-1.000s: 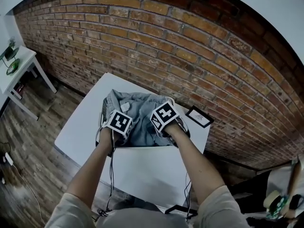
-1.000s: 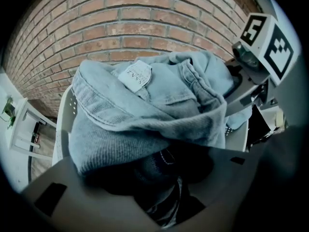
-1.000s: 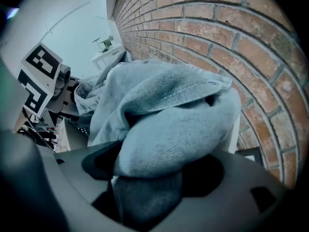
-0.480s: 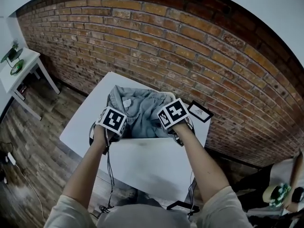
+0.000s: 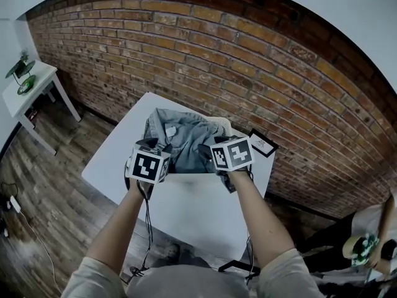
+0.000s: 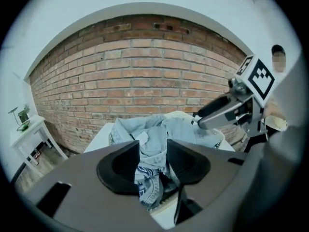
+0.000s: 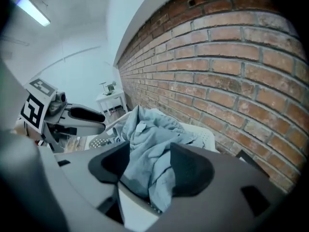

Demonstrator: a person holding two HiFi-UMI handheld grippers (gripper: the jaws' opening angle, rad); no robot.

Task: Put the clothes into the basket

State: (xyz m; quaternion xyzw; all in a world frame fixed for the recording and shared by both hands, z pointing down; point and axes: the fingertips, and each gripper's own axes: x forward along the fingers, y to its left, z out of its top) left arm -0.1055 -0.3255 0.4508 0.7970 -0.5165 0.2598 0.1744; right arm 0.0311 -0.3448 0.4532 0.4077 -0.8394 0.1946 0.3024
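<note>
A white basket [image 5: 221, 123] stands on the white table [image 5: 198, 210], filled with a crumpled light-blue denim garment [image 5: 181, 138]. My left gripper [image 5: 159, 152] hovers at the basket's near left edge. In the left gripper view its jaws are closing, and a bunched fold of the denim garment [image 6: 150, 170] fills the gap between them. My right gripper [image 5: 209, 151] is at the near right edge. Its jaws are also closing on a hanging fold of the denim garment [image 7: 152, 170]. Each gripper shows in the other's view: the right gripper [image 6: 219, 114] and the left gripper [image 7: 84, 115].
A brick wall [image 5: 248, 54] runs behind the table. A small black picture frame [image 5: 263, 146] lies on the table right of the basket. A white side table [image 5: 28, 82] stands far left on the wooden floor [image 5: 49, 191].
Both grippers have risen from the pile and drawn back toward the basket's near edge, pulling folds of denim up with them. The left gripper has moved slightly right.
</note>
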